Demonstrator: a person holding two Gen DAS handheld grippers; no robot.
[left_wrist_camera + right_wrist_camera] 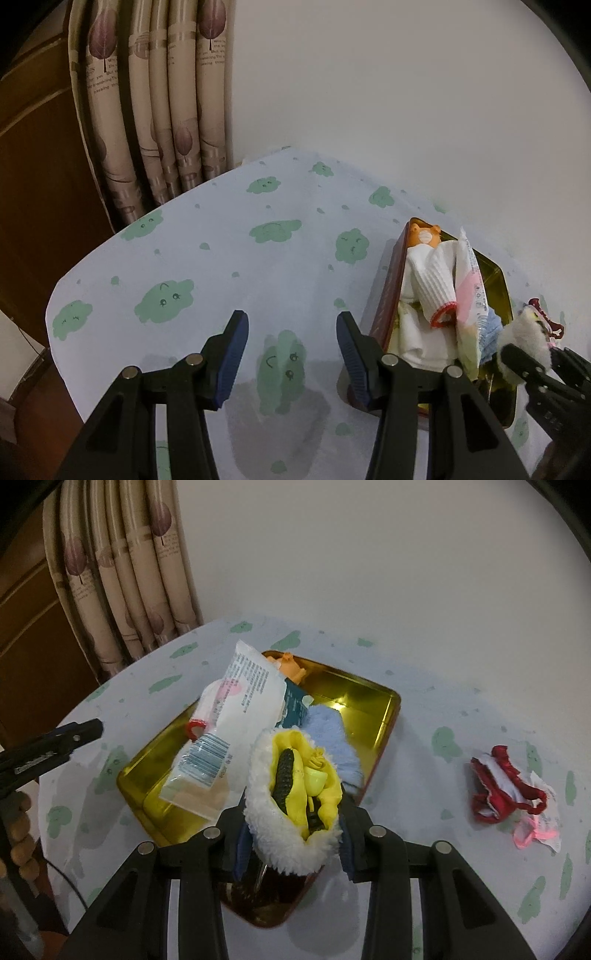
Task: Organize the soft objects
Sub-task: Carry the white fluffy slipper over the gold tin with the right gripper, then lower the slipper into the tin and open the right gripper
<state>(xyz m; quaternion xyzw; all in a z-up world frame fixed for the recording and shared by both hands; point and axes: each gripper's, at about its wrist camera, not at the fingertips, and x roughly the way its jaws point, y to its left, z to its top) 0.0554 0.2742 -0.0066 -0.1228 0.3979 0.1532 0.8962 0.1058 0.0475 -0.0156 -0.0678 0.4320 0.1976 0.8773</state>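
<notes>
Because the table (424,709) is being tidied, the gold tin (373,698) gathers the soft things; the right gripper (293,843), fingers clamped on a fleecy pouch (280,834), hangs over its 6 o'clock rim, the left gripper (291,354) waits wide at 9, and a red cloth (506,786) lies at 3.

The tin (373,716) sits mid-table (461,686), wipes packet (236,716) inside, with crumpled fabric (506,786) well right of it.

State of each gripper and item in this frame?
Left gripper: open, empty, over the tablecloth.
Right gripper: shut on fleecy yellow toy, above the tin.
Gold tin: open, partly filled.
Red cloth: crumpled, outside the tin.
</notes>
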